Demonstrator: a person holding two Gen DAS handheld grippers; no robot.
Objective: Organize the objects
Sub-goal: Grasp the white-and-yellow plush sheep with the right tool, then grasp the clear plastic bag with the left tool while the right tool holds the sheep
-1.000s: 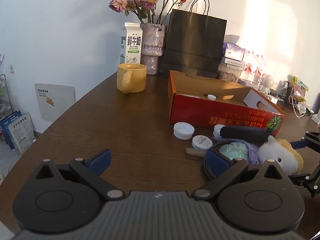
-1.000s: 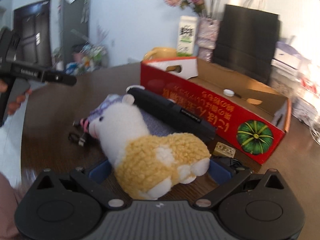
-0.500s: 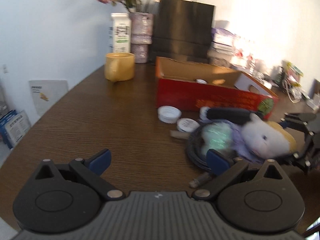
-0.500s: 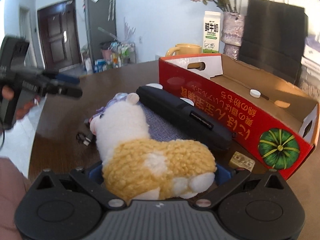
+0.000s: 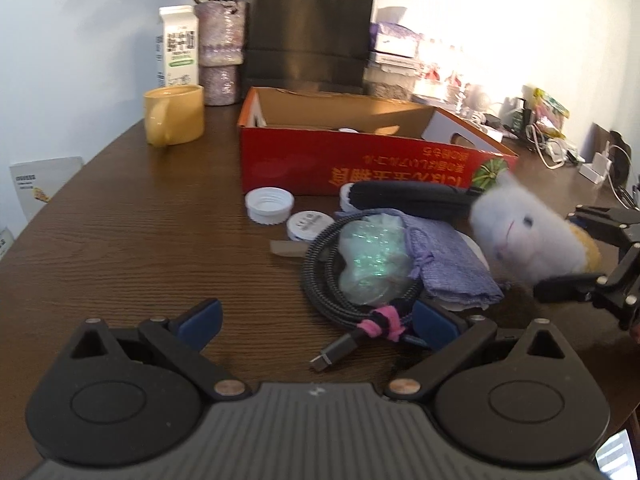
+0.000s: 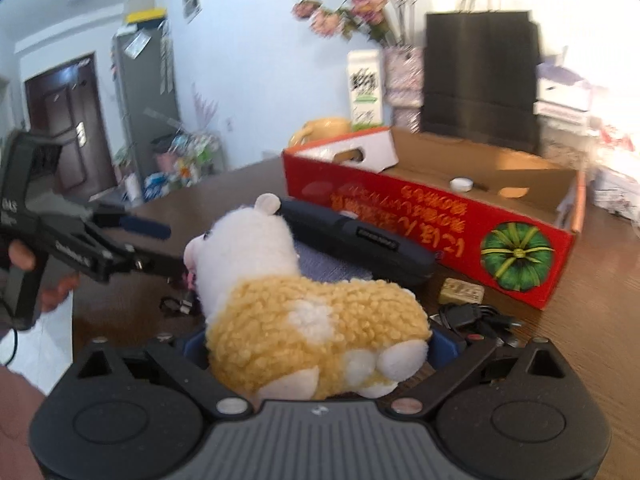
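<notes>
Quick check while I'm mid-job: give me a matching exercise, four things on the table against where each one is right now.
Things:
1. plush sheep
2. small white cap
3. coiled cable
4. yellow mug

Places:
A. inside the red box
B. between the right gripper fingers
C. left of the red box, by the milk carton
D. on the table just ahead of the open left gripper

Pairs: 1-B, 2-A, 3-D, 4-C
</notes>
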